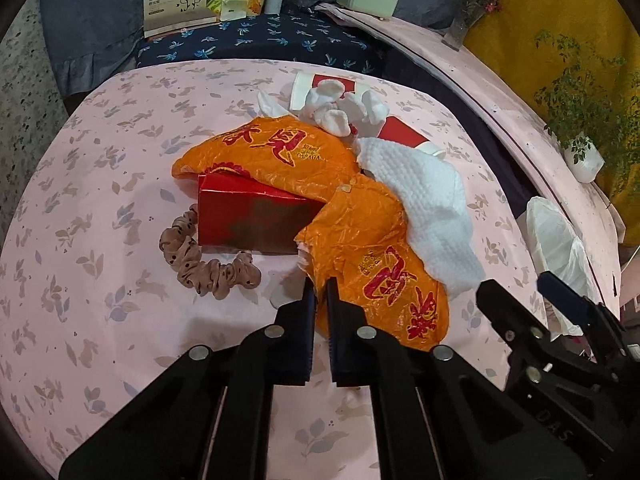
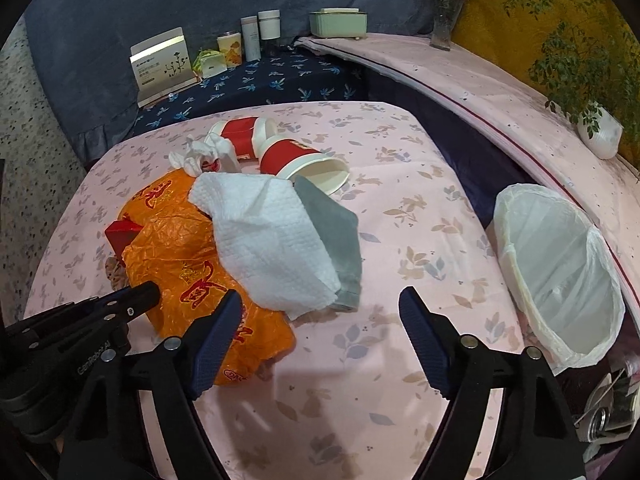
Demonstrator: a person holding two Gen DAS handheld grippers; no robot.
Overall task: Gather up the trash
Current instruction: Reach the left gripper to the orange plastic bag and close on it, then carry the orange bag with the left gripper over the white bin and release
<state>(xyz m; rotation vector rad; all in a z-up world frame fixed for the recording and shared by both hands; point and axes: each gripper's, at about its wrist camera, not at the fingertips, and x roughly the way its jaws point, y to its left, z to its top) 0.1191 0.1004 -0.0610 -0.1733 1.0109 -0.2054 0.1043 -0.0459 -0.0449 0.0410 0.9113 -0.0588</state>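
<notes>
Bag (image 1: pixel 376 276) edge pinched in left tool (image 1: pixel 320 292)

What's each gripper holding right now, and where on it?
Left gripper is shut on the orange plastic bag, pinching its near edge. Right gripper is open, holding nothing.

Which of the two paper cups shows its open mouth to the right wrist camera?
The nearer red-and-white paper cup, lying beside the grey cloth; the farther cup shows no open mouth.

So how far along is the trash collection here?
Nothing looks binned: the lined bin looks empty. In hand: the left gripper is shut on the orange bag; the right gripper is open. The paper cups, tissue and red box remain.
</notes>
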